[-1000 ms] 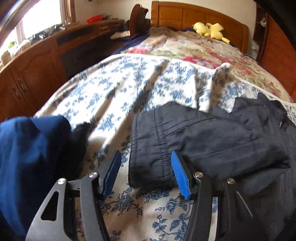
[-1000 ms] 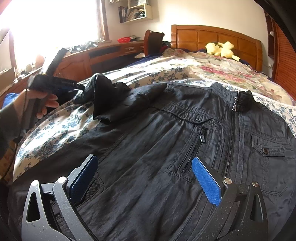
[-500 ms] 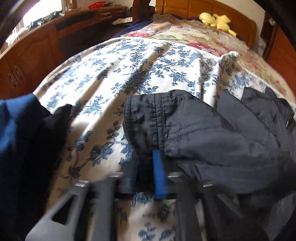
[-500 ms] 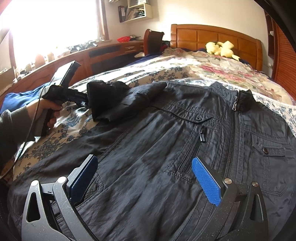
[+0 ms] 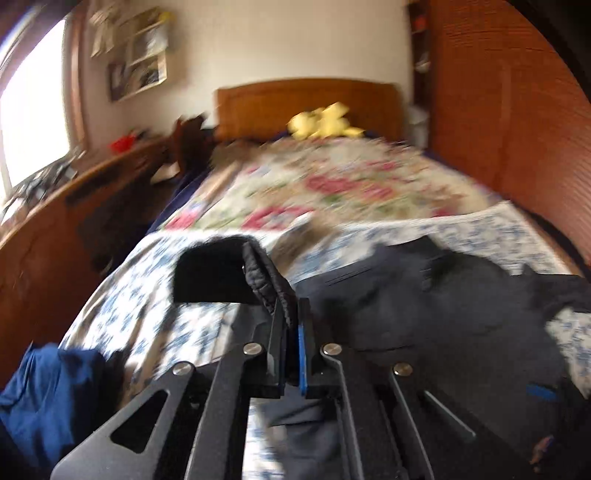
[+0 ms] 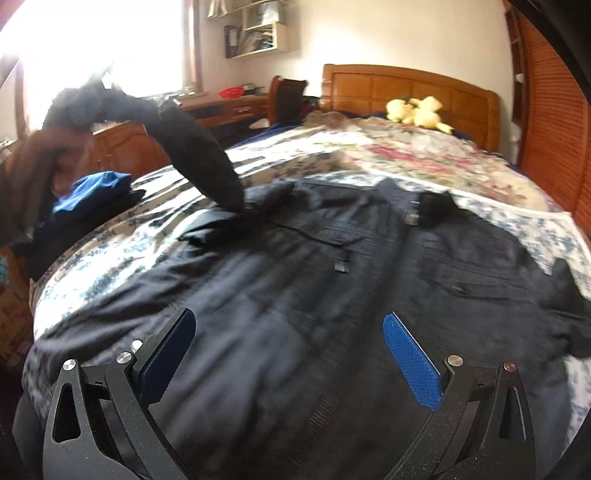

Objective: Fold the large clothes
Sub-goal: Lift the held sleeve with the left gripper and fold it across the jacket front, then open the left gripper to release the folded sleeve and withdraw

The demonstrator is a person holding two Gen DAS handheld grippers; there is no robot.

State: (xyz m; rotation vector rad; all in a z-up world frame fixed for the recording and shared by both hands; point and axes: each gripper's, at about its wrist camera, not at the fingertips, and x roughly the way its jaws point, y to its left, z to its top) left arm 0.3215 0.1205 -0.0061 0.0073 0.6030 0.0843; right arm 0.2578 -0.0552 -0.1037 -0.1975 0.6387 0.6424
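Wooden headboard [image 6: 406,92], bright window [image 6: 103,48], pale wall [image 6: 388,33].

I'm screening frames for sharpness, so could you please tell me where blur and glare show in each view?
Left wrist view: floral bedspread and headboard smeared by motion, cuff sharper. Right wrist view: window blown out, raised sleeve blurred, jacket soft.

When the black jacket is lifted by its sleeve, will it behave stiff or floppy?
Probably floppy: the sleeve droops in a curve from the left hand-held gripper. The black jacket lies wrinkled, so likely thin and light. It may slide rather than lift whole.
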